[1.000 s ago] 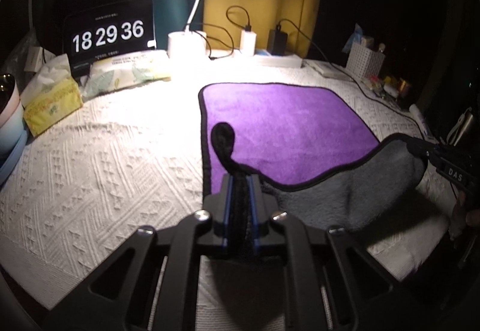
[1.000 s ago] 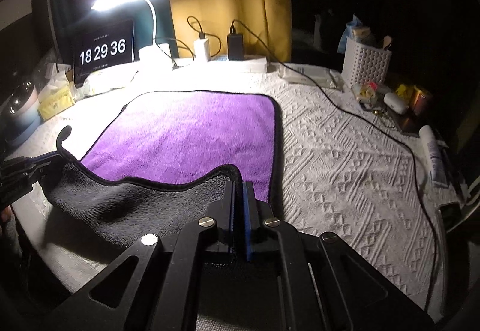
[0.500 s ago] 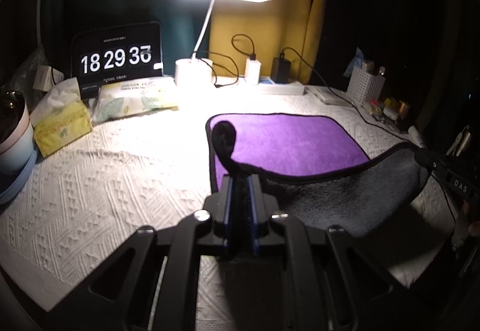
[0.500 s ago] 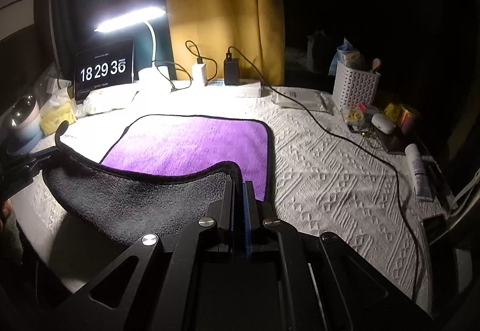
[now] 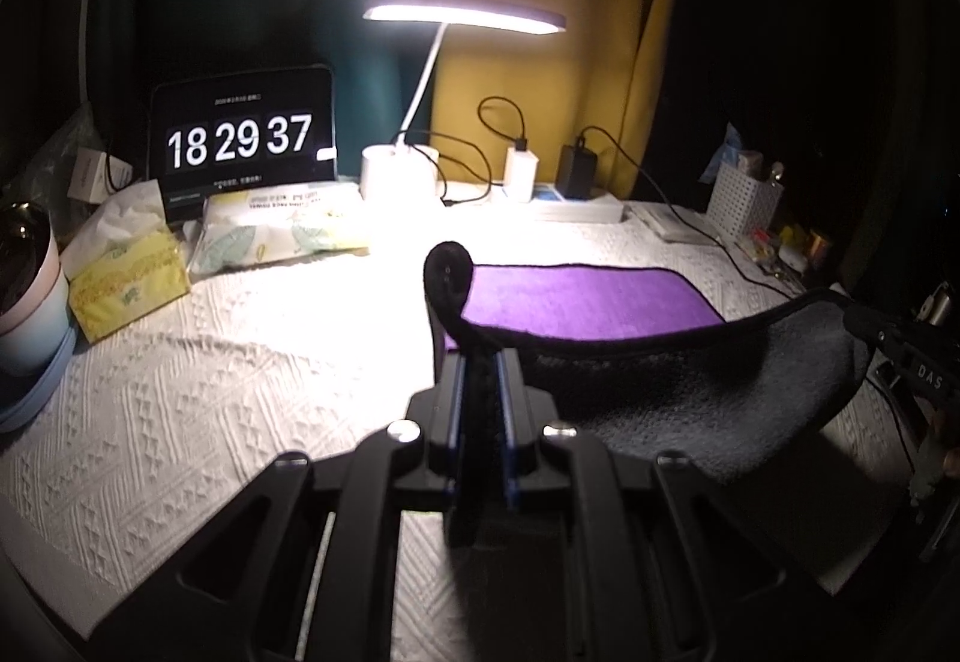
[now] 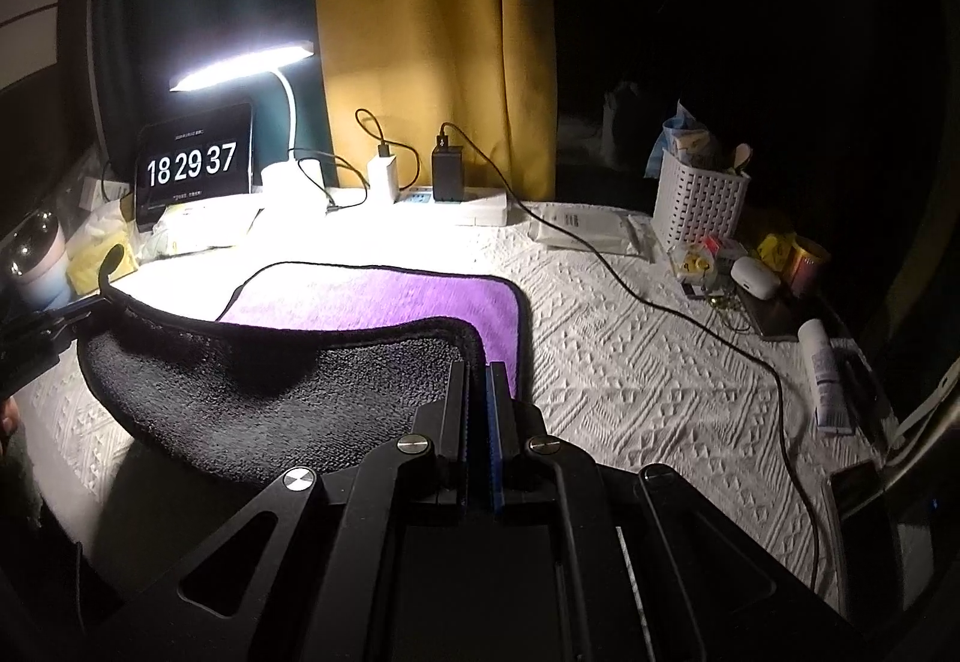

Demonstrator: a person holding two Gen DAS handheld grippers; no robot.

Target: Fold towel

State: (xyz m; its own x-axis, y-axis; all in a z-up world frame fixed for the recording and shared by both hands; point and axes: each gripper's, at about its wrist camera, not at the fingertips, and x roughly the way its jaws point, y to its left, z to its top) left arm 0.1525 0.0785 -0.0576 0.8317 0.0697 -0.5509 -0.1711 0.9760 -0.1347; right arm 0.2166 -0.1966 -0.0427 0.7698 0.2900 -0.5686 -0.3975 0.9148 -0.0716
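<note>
A towel, purple on top [image 5: 588,302] and grey underneath [image 5: 708,404], lies on the white bedspread with its near edge lifted. My left gripper [image 5: 480,362] is shut on the towel's near left corner, whose black loop curls up above the jaws. My right gripper [image 6: 480,368] is shut on the near right corner; the purple face [image 6: 372,299] shows beyond the raised grey underside [image 6: 270,392]. The near edge hangs in an arc between the two grippers, held above the far half. Each gripper shows at the side of the other's view.
At the back stand a lit desk lamp [image 5: 462,17], a clock display [image 5: 240,146], tissue packs [image 5: 129,284], a power strip with chargers [image 6: 444,194] and a white basket [image 6: 699,203]. A cable [image 6: 690,314] crosses the bedspread right of the towel. Small bottles lie at far right.
Both grippers have lifted the towel's near edge higher and carried it toward the far edge. Less of the purple face shows now, more grey underside.
</note>
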